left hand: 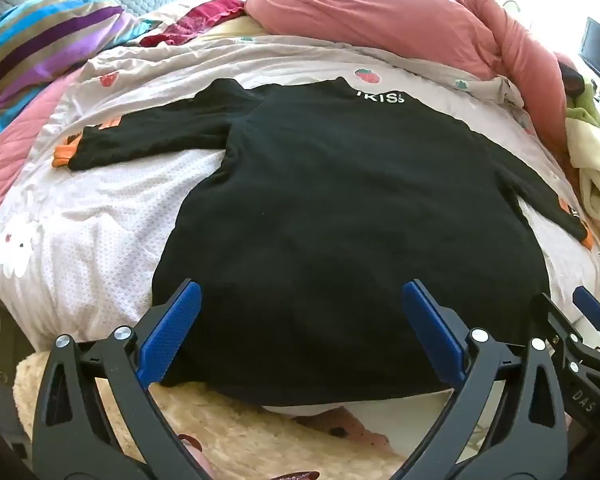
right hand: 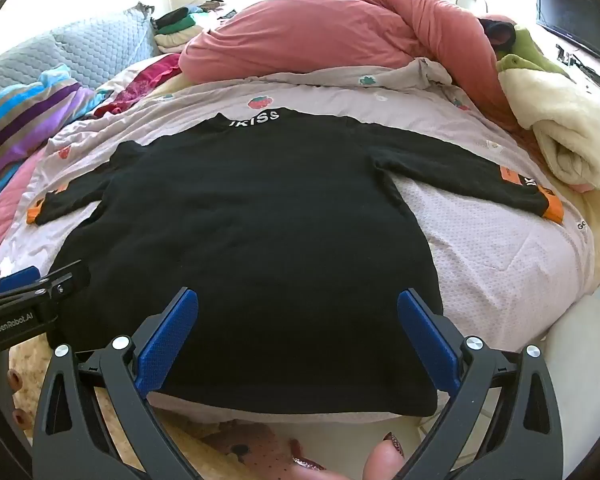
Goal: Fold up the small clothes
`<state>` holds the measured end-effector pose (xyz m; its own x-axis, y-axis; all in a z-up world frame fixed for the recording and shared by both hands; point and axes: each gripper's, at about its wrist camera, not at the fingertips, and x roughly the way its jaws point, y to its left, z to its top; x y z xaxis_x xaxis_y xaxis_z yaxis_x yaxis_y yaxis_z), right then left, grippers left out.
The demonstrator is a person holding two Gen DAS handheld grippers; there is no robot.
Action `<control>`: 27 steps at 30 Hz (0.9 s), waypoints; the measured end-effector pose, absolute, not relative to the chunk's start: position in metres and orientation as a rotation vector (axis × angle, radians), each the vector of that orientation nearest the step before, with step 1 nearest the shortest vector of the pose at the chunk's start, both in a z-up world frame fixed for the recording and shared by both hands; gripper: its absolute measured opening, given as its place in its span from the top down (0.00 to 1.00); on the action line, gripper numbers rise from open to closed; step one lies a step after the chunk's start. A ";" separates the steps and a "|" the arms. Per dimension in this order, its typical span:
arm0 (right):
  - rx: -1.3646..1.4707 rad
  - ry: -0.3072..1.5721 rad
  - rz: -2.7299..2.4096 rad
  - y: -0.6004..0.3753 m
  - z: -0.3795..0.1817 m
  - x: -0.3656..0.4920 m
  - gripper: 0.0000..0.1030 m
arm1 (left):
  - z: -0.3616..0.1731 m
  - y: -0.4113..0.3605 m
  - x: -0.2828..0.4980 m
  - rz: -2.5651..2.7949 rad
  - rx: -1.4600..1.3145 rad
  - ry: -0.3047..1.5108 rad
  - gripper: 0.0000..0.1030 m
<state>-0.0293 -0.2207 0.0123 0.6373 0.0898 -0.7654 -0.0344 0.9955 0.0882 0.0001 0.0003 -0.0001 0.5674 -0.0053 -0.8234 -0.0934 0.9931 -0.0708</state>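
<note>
A bed [left hand: 112, 216] is covered by a pale printed sheet, with a pink duvet [right hand: 340, 28] bunched at its far side. A black sweater [right hand: 252, 216] is spread flat on the sheet, sleeves out, hem at the near edge. Above the hem, the left hand-held gripper [left hand: 300, 304] and the right hand-held gripper [right hand: 298, 308] are held wide open, gripping nothing.

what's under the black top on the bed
The black top lies flat, sleeves out, on a pale sheet printed with strawberries. The sheet shows all around it; whatever lies directly beneath the fabric is covered. Both open grippers hover over its hem.
</note>
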 end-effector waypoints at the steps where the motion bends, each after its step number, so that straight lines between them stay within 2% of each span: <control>1: 0.066 0.877 0.070 -0.221 0.012 -0.029 0.04 | 0.000 0.001 0.000 0.052 -0.115 0.968 0.08; 27: 0.066 0.871 0.069 -0.220 0.017 -0.031 0.04 | 0.007 -0.002 -0.003 0.063 -0.101 0.956 0.08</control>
<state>-0.0314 -0.2196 0.0166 0.6420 0.0871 -0.7617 -0.0332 0.9958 0.0858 -0.0032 -0.0018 0.0070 0.5755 0.0092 -0.8178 -0.0982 0.9935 -0.0579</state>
